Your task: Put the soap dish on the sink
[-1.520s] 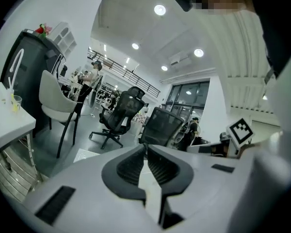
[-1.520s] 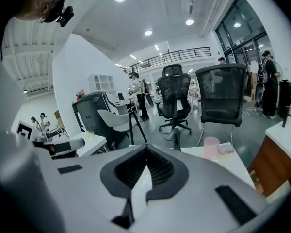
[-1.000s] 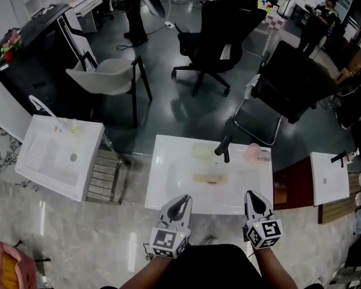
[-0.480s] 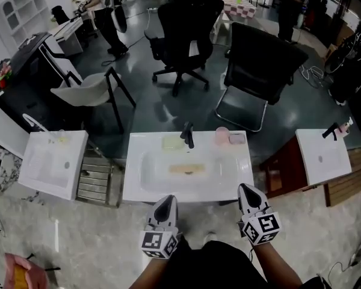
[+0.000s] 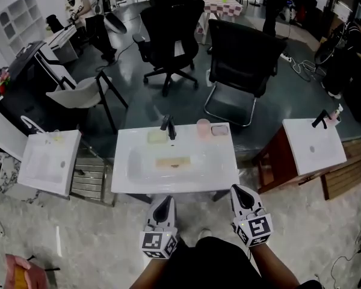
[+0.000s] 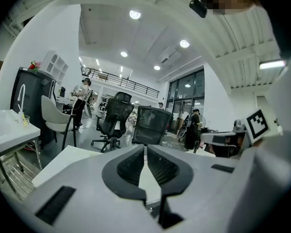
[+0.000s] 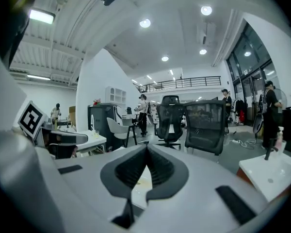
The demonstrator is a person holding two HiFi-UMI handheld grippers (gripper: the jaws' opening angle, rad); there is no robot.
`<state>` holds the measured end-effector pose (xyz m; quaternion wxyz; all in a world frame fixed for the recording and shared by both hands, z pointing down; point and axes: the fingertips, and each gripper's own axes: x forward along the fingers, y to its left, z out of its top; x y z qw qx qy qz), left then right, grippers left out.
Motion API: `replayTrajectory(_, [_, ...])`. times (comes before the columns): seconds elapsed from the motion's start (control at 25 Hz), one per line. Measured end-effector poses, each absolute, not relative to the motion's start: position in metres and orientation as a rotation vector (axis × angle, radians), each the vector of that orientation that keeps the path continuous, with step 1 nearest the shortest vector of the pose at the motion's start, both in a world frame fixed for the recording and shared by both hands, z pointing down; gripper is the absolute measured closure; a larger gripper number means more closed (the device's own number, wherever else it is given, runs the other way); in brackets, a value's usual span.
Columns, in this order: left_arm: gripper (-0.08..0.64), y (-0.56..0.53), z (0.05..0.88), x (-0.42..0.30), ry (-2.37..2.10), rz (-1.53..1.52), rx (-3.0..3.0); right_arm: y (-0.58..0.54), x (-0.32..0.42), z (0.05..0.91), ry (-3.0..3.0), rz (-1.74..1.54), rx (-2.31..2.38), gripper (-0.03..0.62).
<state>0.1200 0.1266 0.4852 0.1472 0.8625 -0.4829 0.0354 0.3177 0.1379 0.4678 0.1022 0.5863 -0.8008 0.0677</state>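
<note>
A white sink (image 5: 222,172) with a black faucet (image 5: 168,125) stands in front of me in the head view. A flat tan piece (image 5: 172,162) lies in its basin. On the back ledge sit a pale green dish (image 5: 157,136), a pink cup (image 5: 203,127) and a small grey dish (image 5: 219,130); which one is the soap dish I cannot tell. My left gripper (image 5: 163,205) and right gripper (image 5: 239,193) hover just short of the sink's front edge, both shut and empty. The left gripper (image 6: 145,147) and right gripper (image 7: 147,147) point level toward the chairs in their own views.
A second white sink (image 5: 30,172) stands at the left beside a metal rack (image 5: 90,174); a third sink (image 5: 325,155) on a red-brown cabinet (image 5: 271,164) is at the right. Black office chairs (image 5: 168,26) (image 5: 243,56) and a white chair (image 5: 78,95) stand behind. People are at the far back.
The sink has slid left and farther away in the head view. Both grippers, earlier over its front edge, now sit just short of it. Both stay shut.
</note>
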Motion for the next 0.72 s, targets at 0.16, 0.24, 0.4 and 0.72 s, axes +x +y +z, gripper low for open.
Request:
replayTrajectory(0.16, [0.537, 0.135, 0.482, 0.133, -1.379, 0.107, 2.504, 0.153, 0.326, 0.467, -2.365, 0.192, 1.731, 0.595])
replayTrajectory(0.24, [0.537, 0.137, 0.482, 0.139, -1.378, 0.105, 2.509, 0.158, 0.33, 0.47, -2.361, 0.192, 1.726, 0.595])
replayTrajectory(0.4, [0.537, 0.142, 0.484, 0.148, -1.377, 0.108, 2.51, 0.163, 0.334, 0.474, -2.365, 0.19, 1.712, 0.595])
replayTrajectory(0.72, [0.537, 0.152, 0.478, 0.156, -1.383, 0.105, 2.512, 0.17, 0.336, 0.481, -2.372, 0.218, 1.691, 0.595])
